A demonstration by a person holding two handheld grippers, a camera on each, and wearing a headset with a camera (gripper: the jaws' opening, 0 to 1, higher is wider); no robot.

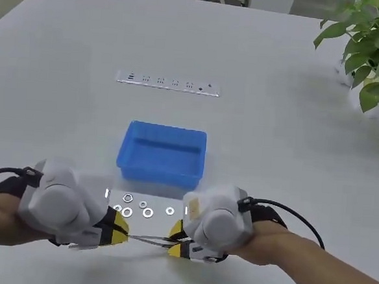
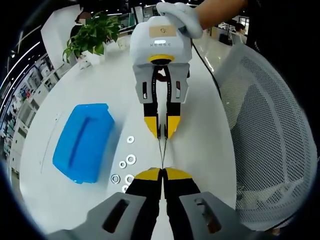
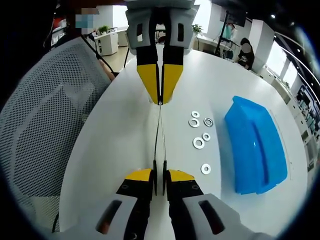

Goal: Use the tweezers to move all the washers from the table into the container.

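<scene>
The washers (image 1: 147, 212) look like shiny metal, the tweezers (image 1: 149, 240) thin bare metal. The container (image 1: 158, 170) is glossy blue plastic; the table (image 1: 279, 161) is smooth, matt white.

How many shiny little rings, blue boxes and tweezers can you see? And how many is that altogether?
washers (the rings): 6
blue container: 1
tweezers: 1
Total: 8
</scene>
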